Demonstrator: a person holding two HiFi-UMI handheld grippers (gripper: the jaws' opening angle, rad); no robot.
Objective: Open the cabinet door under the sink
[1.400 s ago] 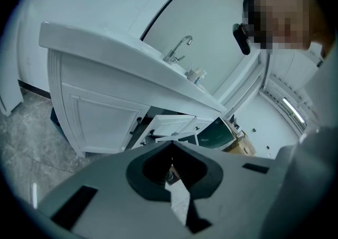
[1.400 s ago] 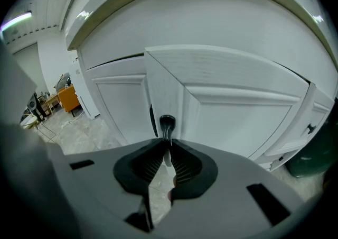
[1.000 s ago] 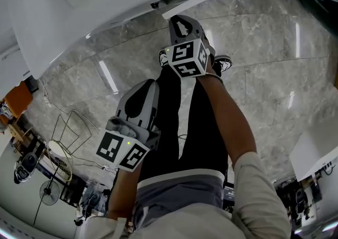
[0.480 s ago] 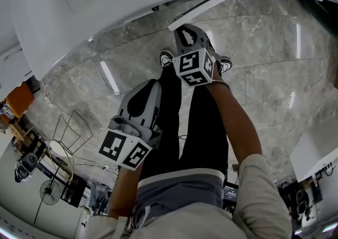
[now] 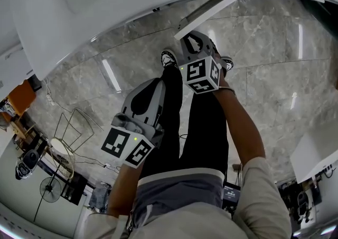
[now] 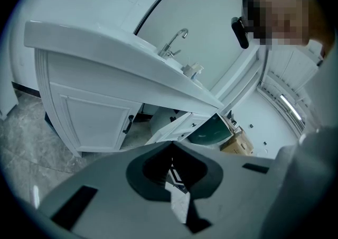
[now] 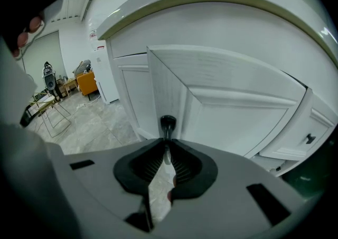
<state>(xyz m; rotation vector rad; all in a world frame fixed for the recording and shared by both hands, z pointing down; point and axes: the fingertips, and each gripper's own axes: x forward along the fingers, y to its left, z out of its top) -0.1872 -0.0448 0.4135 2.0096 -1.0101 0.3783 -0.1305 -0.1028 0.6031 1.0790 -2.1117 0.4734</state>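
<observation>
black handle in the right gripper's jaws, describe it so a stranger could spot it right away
Start at the white sink vanity; below its countertop one panelled door stands swung out. The black handle stands on that door's free edge. Unlike the other black handle farther right, it is clamped in the right gripper.

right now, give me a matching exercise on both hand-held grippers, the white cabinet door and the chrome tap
1 right hand-held gripper
2 left hand-held gripper
3 white panelled cabinet door
4 curved chrome tap

a swung partly open
b on the white sink top
c shut, empty
d shut on the black door handle

Pairs: 1-d, 2-c, 3-a, 4-b
</observation>
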